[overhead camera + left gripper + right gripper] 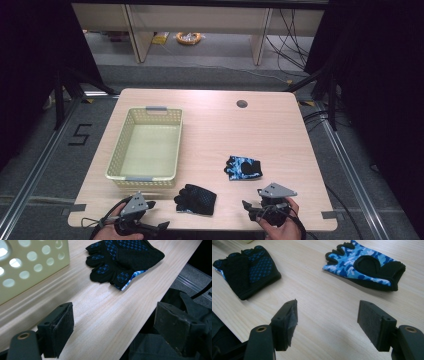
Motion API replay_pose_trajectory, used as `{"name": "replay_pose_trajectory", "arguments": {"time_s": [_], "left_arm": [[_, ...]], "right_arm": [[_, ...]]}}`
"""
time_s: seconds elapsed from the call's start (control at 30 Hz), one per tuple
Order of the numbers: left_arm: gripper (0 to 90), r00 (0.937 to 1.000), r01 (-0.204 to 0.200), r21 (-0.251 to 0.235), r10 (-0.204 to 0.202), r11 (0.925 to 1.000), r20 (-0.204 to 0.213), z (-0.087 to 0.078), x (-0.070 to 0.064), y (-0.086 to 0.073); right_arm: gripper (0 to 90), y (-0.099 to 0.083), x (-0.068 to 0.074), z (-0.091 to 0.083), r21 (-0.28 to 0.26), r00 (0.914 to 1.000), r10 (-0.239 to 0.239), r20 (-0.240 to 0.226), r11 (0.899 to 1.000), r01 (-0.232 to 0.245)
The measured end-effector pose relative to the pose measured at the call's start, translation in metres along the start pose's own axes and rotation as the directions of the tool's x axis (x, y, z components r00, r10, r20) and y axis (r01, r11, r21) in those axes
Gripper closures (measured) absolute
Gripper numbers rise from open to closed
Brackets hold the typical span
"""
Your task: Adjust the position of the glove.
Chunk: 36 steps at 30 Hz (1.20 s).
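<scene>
**Two gloves on the worktop, both grippers hanging back**

So both fingerless gloves lie flat on the wooden worktop [210, 130]. The black glove [196, 199] sits near the front edge, just right of the cream basket's [122, 150] front corner, palm side up with its blue grip dots showing. The blue camo glove [243, 167] lies a bit further back and to the right, apart from the black one.

The left hand-held gripper [159, 227] is at the front edge, left of the black glove, jaws spread wide with nothing between them. The right hand-held gripper [248, 208] sits just in front of the camo glove, also gaping open and holding nothing.
</scene>
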<state>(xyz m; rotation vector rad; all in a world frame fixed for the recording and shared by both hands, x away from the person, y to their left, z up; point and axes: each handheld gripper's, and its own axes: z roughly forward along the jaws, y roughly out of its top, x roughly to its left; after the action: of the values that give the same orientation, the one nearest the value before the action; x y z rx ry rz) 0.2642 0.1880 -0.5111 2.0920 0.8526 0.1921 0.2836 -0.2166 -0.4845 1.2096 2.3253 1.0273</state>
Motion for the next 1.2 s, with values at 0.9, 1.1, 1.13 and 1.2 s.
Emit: {"name": "replay_pose_trajectory", "arguments": {"time_s": [0.9, 1.1, 1.13, 1.2], "left_arm": [[25.7, 0.997, -0.078, -0.002, 0.078, 0.997, 0.004, 0.034, -0.015, 0.029], [25.4, 0.9945, -0.105, 0.003, 0.105, 0.9945, 0.005, 0.043, -0.02, 0.036], [25.4, 0.9927, -0.12, 0.023, 0.12, 0.9925, -0.006, 0.043, -0.019, 0.036], [25.4, 0.9937, -0.112, 0.043, 0.112, 0.9928, -0.002, 0.044, -0.019, 0.034]], "right_arm": [[44.5, 0.041, 0.034, 0.034, -0.011, 0.9833, -0.137, -0.12, 0.991, 0.136], [45.4, 0.053, 0.039, 0.049, 0.0, 0.9777, -0.143, -0.154, 0.99, 0.144], [45.5, 0.054, 0.039, 0.05, 0.016, 0.977, -0.139, -0.162, 0.99, 0.144], [45.8, 0.056, 0.04, 0.055, 0.03, 0.9763, -0.129, -0.174, 0.99, 0.136]]}}
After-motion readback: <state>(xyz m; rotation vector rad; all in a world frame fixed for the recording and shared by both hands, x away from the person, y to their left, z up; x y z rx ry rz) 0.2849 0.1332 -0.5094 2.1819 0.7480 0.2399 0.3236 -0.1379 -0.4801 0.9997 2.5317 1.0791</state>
